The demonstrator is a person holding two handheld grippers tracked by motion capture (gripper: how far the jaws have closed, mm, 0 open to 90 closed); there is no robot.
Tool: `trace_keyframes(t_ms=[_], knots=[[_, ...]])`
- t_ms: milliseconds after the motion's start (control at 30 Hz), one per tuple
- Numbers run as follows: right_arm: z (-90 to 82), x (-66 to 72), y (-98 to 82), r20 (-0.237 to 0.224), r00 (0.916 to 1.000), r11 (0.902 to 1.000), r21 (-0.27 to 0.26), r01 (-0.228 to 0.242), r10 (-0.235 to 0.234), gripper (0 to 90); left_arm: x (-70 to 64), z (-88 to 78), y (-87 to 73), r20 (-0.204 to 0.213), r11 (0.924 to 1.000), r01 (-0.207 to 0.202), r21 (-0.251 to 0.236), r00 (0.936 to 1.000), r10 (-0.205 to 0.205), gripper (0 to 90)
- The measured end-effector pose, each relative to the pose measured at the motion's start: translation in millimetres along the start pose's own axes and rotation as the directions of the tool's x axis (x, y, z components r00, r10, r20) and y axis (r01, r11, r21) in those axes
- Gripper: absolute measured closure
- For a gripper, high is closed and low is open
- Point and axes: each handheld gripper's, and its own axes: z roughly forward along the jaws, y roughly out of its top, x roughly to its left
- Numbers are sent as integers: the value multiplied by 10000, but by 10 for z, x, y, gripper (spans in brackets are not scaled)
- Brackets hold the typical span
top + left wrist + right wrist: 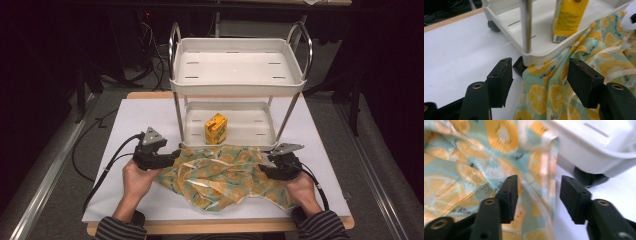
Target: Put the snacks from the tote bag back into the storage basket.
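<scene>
High view: I see the white table (140,112) carrying a two-tier white cart (235,65), its lower tray holding a yellow carton (216,128). A lemon-print cloth (225,177) lies crumpled on the table just in front of the cart, its far edge touching the lower tray. The left gripper (172,154) sits at the cloth's left corner, the right gripper (264,165) at its right edge; from here I cannot tell how wide either one stands.

Left gripper view fills that in: the left gripper (541,75) stands wide apart, the cloth's (544,90) corner lying between the jaws, neither pad pressing it. A cart post (526,25), a black caster (518,66) and the carton's barcode end (566,20) show close beyond.

Right gripper view: the right gripper (537,195) is also apart, a raised fold of cloth (499,162) between the jaws, pads not clamped on it. The tray's rim (599,147) and another caster (586,178) sit just beyond.
</scene>
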Motion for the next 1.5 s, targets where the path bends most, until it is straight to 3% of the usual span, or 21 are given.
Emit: trace_keyframes(t_ms=[333, 467, 767, 967, 1133, 1233, 1367, 1400, 1500], knots=[[-324, -186, -72, 168, 9952, 9898, -1066, -942, 965, 573, 131, -3, -27, -187, 9997, 210, -94, 9996, -212, 374], [-356, -228, -99, 255, 9932, 9891, -973, -1108, 1138, 578, 168, 0, -31, -305, 9992, 353, -170, 9989, -359, 375], [-406, -322, -151, 635, 9868, 9820, -1269, -1401, 1490, 581, 251, 24, -45, -702, 9992, 218, -336, 9972, -242, 384], [-401, -416, -198, 792, 9763, 9736, -1250, -1908, 2015, 582, 336, 34, -37, -889, 9988, 315, -382, 9954, -348, 384], [-435, -488, -238, 926, 9716, 9692, -1374, -2043, 2179, 582, 366, 37, -30, -926, 9982, 433, -407, 9946, -469, 381], [-426, -585, -294, 1048, 9623, 9624, -1338, -2363, 2508, 582, 426, 60, -50, -1126, 9984, 388, -402, 9927, -432, 376], [-416, -661, -346, 1264, 9530, 9571, -1291, -2593, 2752, 582, 514, 69, -50, -1306, 9969, 670, -417, 9888, -719, 375], [-413, -680, -354, 1347, 9548, 9601, -1283, -2483, 2649, 582, 524, 68, -47, -1312, 9963, 729, -451, 9883, -783, 376], [-401, -692, -364, 1429, 9495, 9569, -1224, -2632, 2795, 582, 545, 67, -48, -1378, 9962, 728, -476, 9873, -787, 374]])
